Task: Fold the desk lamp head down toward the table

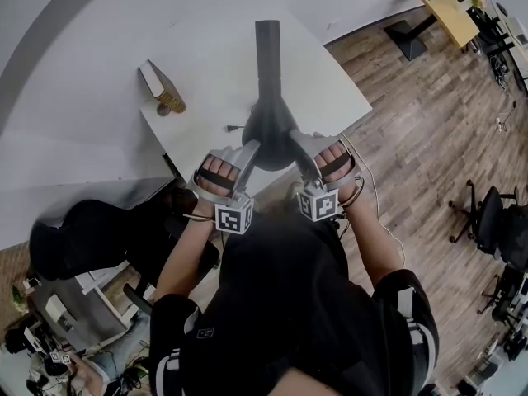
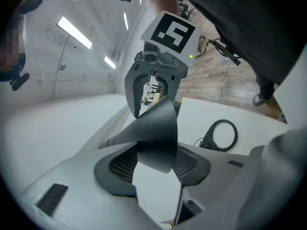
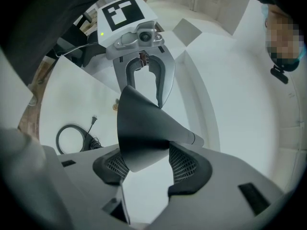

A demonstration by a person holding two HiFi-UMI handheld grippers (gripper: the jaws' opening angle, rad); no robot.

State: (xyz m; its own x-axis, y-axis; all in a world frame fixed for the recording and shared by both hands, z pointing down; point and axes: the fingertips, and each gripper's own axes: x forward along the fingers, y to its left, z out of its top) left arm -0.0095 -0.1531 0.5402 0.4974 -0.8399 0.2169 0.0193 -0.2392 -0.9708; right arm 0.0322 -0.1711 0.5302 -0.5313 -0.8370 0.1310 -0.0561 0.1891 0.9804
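The desk lamp's dark cone-shaped head (image 1: pixel 271 129) stands over the white table (image 1: pixel 206 64), its narrow stem (image 1: pixel 266 48) running away from me. Both grippers hold the wide end of the cone from opposite sides. My left gripper (image 1: pixel 252 150) is shut on the lamp head (image 2: pixel 156 133), with the cone wedged between its pads (image 2: pixel 117 166). My right gripper (image 1: pixel 299 143) faces it and is shut on the same lamp head (image 3: pixel 141 131). Each gripper view shows the other gripper across the cone: the right one (image 2: pixel 156 75) and the left one (image 3: pixel 141 56).
A small box (image 1: pixel 158 85) lies on the table's left part. The coiled black cable (image 2: pixel 223 134) with its plug (image 1: pixel 233 128) lies on the tabletop below the lamp. Wooden floor, a yellow desk (image 1: pixel 450 7) and office chairs (image 1: pixel 487 217) are to the right.
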